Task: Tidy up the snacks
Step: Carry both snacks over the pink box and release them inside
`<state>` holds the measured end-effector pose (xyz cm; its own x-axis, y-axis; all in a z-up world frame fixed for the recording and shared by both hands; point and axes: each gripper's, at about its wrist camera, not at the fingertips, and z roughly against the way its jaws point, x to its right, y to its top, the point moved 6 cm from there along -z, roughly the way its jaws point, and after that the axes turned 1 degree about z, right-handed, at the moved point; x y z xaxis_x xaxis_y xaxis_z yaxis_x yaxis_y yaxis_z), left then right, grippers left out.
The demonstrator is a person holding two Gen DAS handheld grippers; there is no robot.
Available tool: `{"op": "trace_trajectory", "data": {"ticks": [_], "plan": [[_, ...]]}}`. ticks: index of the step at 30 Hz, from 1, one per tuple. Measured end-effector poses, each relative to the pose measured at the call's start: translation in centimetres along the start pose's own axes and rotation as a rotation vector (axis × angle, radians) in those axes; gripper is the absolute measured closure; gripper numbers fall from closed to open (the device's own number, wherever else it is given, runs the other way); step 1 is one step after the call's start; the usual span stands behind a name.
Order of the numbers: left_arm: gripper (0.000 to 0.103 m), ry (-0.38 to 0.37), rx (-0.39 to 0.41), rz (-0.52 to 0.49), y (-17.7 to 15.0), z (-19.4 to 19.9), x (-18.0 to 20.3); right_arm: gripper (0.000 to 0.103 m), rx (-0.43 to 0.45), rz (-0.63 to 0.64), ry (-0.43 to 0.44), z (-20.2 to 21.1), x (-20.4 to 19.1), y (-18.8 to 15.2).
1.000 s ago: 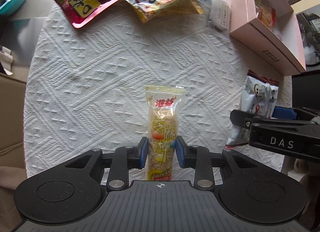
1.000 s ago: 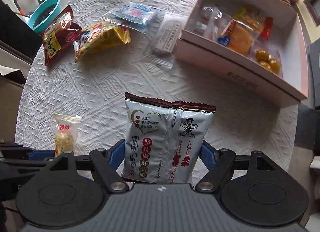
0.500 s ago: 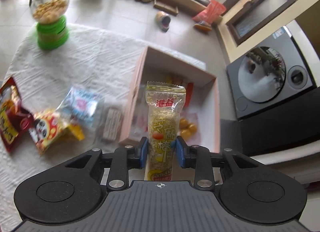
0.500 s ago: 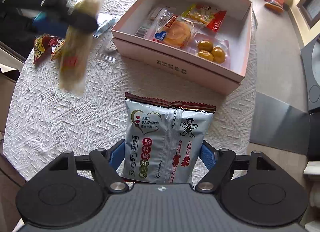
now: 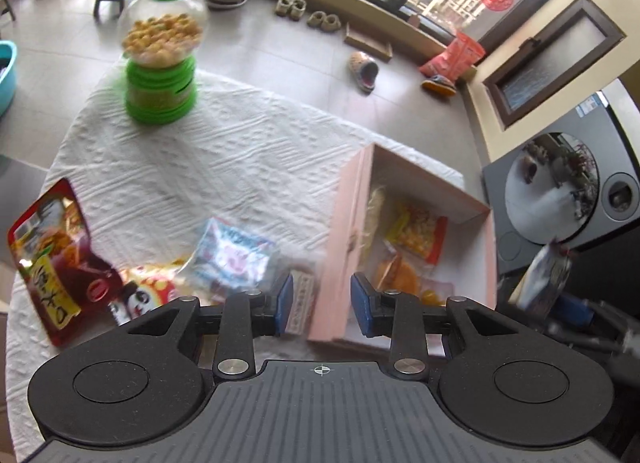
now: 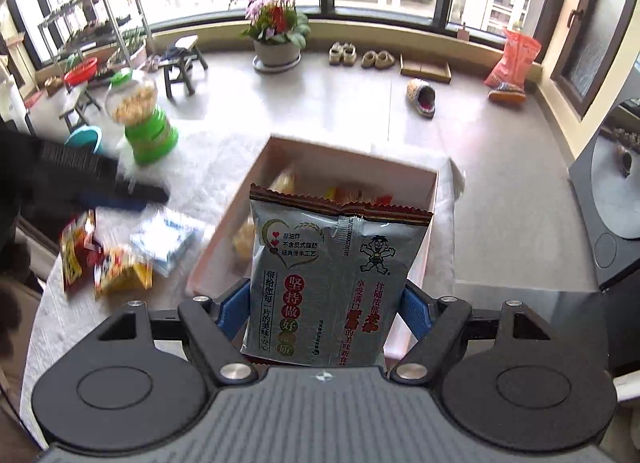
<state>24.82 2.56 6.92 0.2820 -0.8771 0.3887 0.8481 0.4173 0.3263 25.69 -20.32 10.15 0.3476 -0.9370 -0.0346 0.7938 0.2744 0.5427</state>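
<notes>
Right wrist view shows the right hand-held gripper (image 6: 326, 305) clamping the grey snack packet (image 6: 334, 283) at lower centre over the pink box (image 6: 434, 199); release it low inside; the left hand-held gripper (image 5: 322, 305) is empty, jaws apart.

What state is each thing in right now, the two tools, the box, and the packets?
Left tool: open, empty.
Right tool: shut on silver snack packet, upright.
Pink cardboard box: open, snacks inside.
Red foil pouch: lying flat on white tablecloth.
Green-based clear snack jar: upright, capped.
</notes>
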Motion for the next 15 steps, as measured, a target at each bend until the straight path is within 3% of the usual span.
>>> {"op": "trace_trajectory", "data": {"ticks": [2, 5, 9, 11, 15], "plan": [[0.067, 0.011, -0.040, 0.015, -1.3, -0.6, -2.0, 0.025, -0.007, -0.017, 0.012, -1.9, 0.2, 2.1], [0.067, -0.017, -0.090, -0.010, -2.4, -1.5, -3.3, 0.025, -0.093, -0.052, -0.008, -5.1, 0.5, 3.2], [0.067, -0.064, -0.117, -0.116, -1.4, -3.2, -2.6, 0.025, -0.094, -0.096, 0.068, -6.9, 0.2, 3.4], [0.067, -0.037, -0.112, -0.175, -0.1, -4.4, -1.9, 0.025, -0.113, -0.118, 0.092, -8.4, 0.1, 3.5], [0.067, -0.027, -0.096, -0.188, 2.9, -6.2, -1.0, 0.025, -0.235, 0.001, -0.023, -13.4, -0.6, 1.8]]}}
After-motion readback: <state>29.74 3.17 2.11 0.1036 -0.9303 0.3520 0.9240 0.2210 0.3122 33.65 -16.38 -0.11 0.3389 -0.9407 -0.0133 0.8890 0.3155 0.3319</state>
